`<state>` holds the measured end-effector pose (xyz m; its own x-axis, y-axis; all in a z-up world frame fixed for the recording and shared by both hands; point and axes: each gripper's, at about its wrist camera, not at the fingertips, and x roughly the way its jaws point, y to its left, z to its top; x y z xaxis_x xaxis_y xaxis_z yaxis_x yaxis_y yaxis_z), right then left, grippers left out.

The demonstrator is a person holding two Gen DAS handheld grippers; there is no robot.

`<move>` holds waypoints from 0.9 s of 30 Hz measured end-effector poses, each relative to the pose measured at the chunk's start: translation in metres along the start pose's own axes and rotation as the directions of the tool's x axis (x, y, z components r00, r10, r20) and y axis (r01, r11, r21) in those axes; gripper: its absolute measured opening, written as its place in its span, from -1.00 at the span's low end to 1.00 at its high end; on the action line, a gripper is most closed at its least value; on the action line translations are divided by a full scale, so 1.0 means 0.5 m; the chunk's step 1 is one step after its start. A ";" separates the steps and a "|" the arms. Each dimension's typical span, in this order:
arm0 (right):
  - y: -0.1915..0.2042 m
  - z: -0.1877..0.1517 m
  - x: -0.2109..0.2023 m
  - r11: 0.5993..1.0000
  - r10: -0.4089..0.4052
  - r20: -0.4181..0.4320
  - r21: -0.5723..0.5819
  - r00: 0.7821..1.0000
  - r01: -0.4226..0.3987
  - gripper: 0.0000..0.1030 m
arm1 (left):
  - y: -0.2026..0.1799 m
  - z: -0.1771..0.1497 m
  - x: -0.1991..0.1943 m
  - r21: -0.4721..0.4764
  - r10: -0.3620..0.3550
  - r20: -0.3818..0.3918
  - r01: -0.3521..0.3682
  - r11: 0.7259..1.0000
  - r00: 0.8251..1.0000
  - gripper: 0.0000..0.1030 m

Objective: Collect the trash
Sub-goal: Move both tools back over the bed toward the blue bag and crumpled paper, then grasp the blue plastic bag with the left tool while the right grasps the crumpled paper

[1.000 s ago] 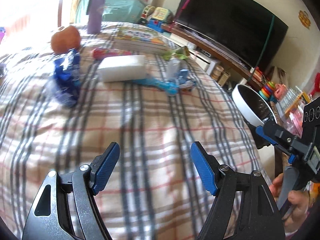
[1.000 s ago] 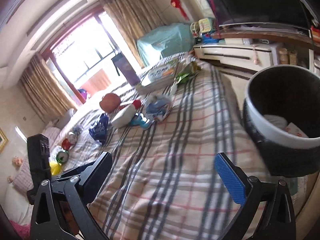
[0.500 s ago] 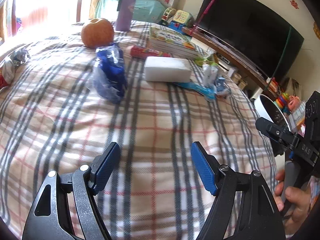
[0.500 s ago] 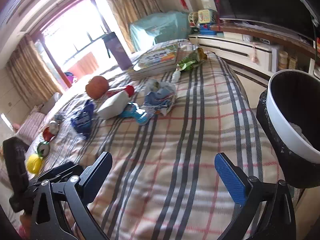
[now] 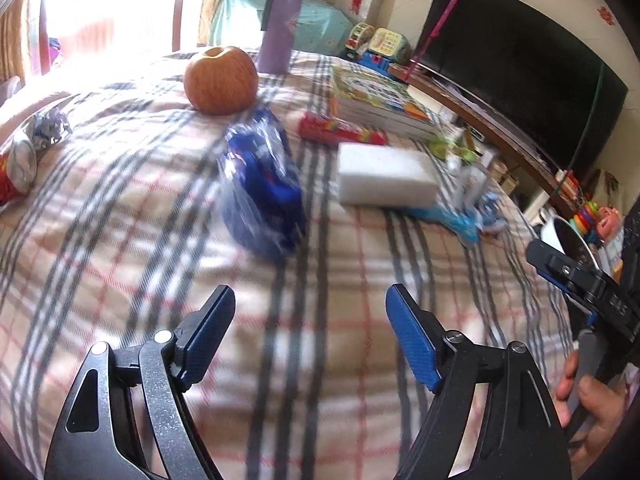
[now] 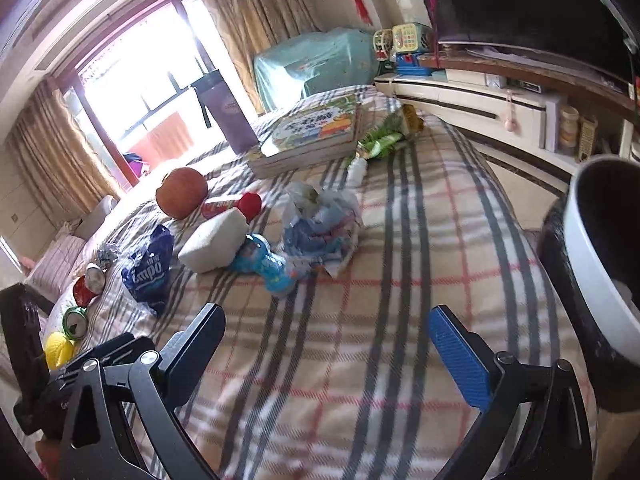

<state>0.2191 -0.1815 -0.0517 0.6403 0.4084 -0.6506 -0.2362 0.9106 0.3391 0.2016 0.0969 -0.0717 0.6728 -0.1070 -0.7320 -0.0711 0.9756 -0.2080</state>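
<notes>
Two tools over the plaid bed, both empty and spread wide

Left tool (image 5: 310, 320), jaws just opening a touch with nothing between them, points at the blue wrapper (image 5: 262, 196) straight ahead, long axis running away from it; left hand looks nearer. Right tool (image 6: 326, 336) is also apart, bin (image 6: 600, 264) at its right. Apple (image 5: 220, 78) and white block (image 5: 384, 178) flank the wrapper; path clear

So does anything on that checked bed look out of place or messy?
Yes. Litter lies on the blanket among tidy things: a crumpled blue wrapper, a loose clear bag of scraps and crushed cans near the pillows, beside an apple and stacked books.
</notes>
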 end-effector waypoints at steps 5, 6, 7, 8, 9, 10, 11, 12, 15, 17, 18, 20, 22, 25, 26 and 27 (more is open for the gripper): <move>0.001 0.028 0.039 1.000 0.001 -0.013 0.010 1.000 -0.001 0.97 | 0.025 0.041 0.026 -0.031 0.015 0.012 -0.015 0.999 1.000 0.55; 0.000 0.032 0.046 1.000 0.003 -0.017 0.014 1.000 -0.003 0.97 | 0.030 0.049 0.031 -0.038 0.019 0.018 -0.018 0.999 1.000 0.55; -0.002 0.036 0.054 1.000 0.004 -0.022 0.018 1.000 -0.004 0.95 | 0.033 0.055 0.034 -0.042 0.024 0.022 -0.023 0.999 0.999 0.55; -0.006 0.039 0.061 1.000 0.006 -0.027 0.026 1.000 -0.005 0.91 | 0.038 0.061 0.040 -0.045 0.028 0.028 -0.026 0.999 0.999 0.55; -0.009 0.043 0.071 0.999 0.010 -0.036 0.035 0.999 -0.008 0.88 | 0.042 0.066 0.045 -0.046 0.028 0.036 -0.027 0.999 0.999 0.55; -0.012 0.045 0.075 0.999 0.009 -0.041 0.038 0.999 -0.007 0.80 | 0.045 0.071 0.051 -0.046 0.027 0.039 -0.025 0.999 0.999 0.54; -0.013 0.046 0.081 0.999 -0.001 -0.050 0.039 0.999 0.003 0.63 | 0.045 0.075 0.055 -0.048 0.022 0.037 -0.020 0.999 0.999 0.38; -0.015 0.045 0.087 0.999 -0.017 -0.061 0.037 0.998 0.019 0.48 | 0.046 0.077 0.060 -0.048 0.007 0.029 -0.006 0.999 1.000 0.19; -0.026 0.041 0.083 0.998 -0.007 -0.062 0.058 0.998 0.011 -0.24 | 0.037 0.073 0.063 -0.027 -0.013 0.021 0.013 1.000 1.000 -0.15; -0.030 0.037 0.070 0.998 -0.007 -0.046 0.056 0.999 0.009 -0.36 | 0.028 0.068 0.054 -0.013 -0.030 0.026 0.030 0.999 0.999 -0.24; -0.032 0.034 0.061 0.999 -0.015 -0.036 0.049 0.999 0.016 -0.36 | 0.022 0.064 0.049 -0.008 -0.036 0.027 0.037 0.999 0.999 -0.25; -0.038 0.028 0.042 0.999 -0.016 -0.022 0.047 1.000 0.017 -0.38 | 0.008 0.054 0.039 0.002 -0.058 0.028 0.058 0.998 0.998 -0.27; -0.045 0.022 0.029 0.998 -0.013 -0.018 0.055 1.000 0.014 -0.38 | -0.010 0.043 0.030 0.012 -0.084 0.020 0.083 0.996 0.996 -0.27; -0.059 0.009 0.000 0.998 -0.012 -0.009 0.058 1.000 0.013 -0.38 | -0.050 0.025 0.016 0.040 -0.133 0.011 0.132 0.990 0.991 -0.27; -0.063 0.004 -0.011 0.998 -0.012 -0.006 0.059 1.000 0.013 -0.38 | -0.061 0.020 0.012 0.047 -0.145 0.008 0.145 0.988 0.989 -0.27; -0.067 -0.001 -0.023 0.998 -0.013 -0.002 0.058 1.000 0.013 -0.38 | -0.075 0.016 0.007 0.056 -0.162 0.006 0.161 0.985 0.987 -0.27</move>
<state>0.2194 -0.2166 -0.0558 0.6422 0.3963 -0.6561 -0.1846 0.9107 0.3695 0.2124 0.0616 -0.0611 0.6800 -0.2621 -0.6847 0.0797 0.9548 -0.2863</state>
